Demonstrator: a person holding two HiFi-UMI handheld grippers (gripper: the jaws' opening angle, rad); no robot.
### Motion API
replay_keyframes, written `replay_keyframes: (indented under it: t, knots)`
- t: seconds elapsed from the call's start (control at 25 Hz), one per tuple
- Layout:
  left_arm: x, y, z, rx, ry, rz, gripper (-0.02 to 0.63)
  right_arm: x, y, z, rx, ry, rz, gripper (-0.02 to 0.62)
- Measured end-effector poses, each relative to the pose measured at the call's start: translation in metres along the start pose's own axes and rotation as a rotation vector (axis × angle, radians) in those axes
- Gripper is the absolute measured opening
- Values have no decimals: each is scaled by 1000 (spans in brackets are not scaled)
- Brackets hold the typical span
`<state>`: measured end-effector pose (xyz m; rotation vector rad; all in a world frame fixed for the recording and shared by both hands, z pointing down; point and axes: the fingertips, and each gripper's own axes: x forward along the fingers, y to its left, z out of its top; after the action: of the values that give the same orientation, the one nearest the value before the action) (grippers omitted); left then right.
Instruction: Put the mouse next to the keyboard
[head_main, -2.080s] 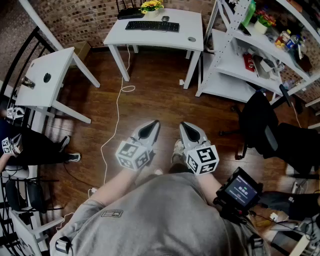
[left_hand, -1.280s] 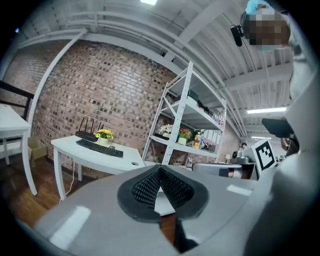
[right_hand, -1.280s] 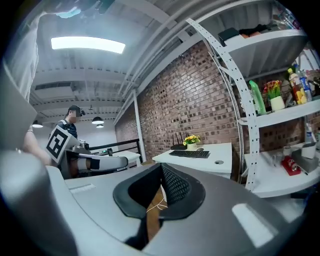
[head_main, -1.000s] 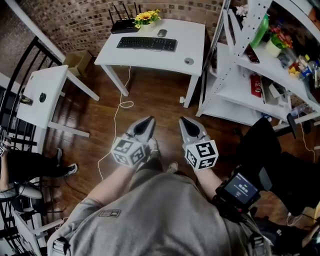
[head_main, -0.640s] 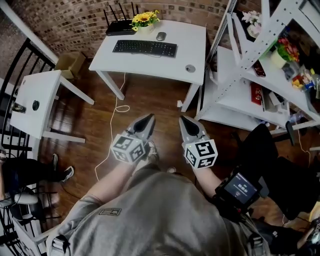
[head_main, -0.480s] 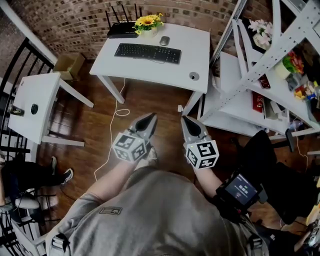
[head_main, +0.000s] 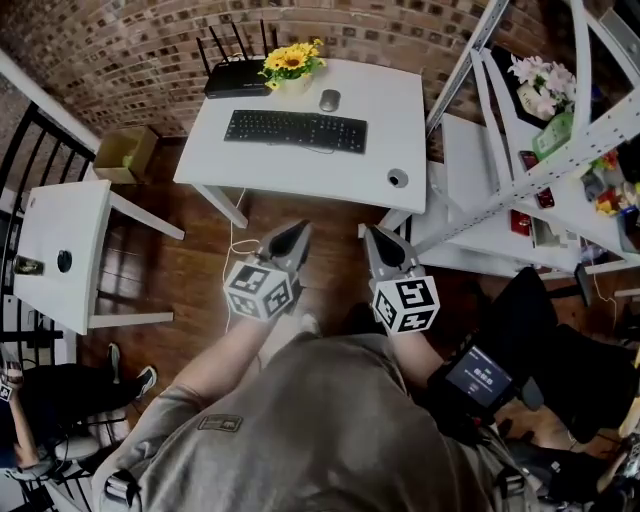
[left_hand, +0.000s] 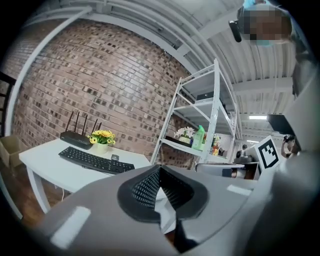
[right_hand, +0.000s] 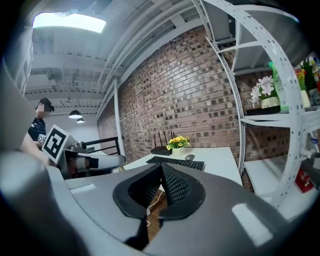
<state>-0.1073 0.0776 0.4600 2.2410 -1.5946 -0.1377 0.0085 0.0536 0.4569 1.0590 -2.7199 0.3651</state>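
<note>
A grey mouse (head_main: 329, 99) lies on the white desk (head_main: 395, 135), behind the right part of the black keyboard (head_main: 296, 130) and apart from it. The gripper views show the same pair, the mouse (left_hand: 115, 157) behind the keyboard (left_hand: 95, 161), and the mouse (right_hand: 189, 157) behind the keyboard (right_hand: 175, 162). My left gripper (head_main: 298, 232) is shut and empty, held over the floor short of the desk's front edge. My right gripper (head_main: 372, 236) is beside it, also shut and empty. Both point toward the desk.
On the desk stand a black router (head_main: 232, 82), a pot of yellow flowers (head_main: 291, 65) and a small round object (head_main: 397, 178). A white shelf rack (head_main: 520, 170) stands at the right, a small white table (head_main: 55, 250) at the left. A white cable (head_main: 238, 240) runs over the wooden floor.
The desk has come closer and lower in the head view as I walk toward it. Both grippers stay shut and side by side.
</note>
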Motion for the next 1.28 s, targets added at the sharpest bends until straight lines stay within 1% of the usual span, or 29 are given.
replay_keyframes:
  t: [0.16,0.32,0.64,0.76,1.0,1.2,1.28]
  knots:
    - [30,17,5,-3,13,5,-5,29,-23,6,13,7,-5,12]
    - [69,35,14,-7,22,29,-5,59,-55,16,19,7,2,12]
    - [169,58,43,11,22,77,-5,115,-137,50,25,0,28,12]
    - [196,62,48,10,33,96,-5,129,-162,54,23,11,32,12]
    - [232,86,53,11,61,118,-5,161,-184,55,40,32,27,12]
    - [263,124,57,11,93,109,-5,199,-199,57,49,60,-11,12]
    - [272,141,51,7,121,110,-5,213,-201,54,54,82,-31,12]
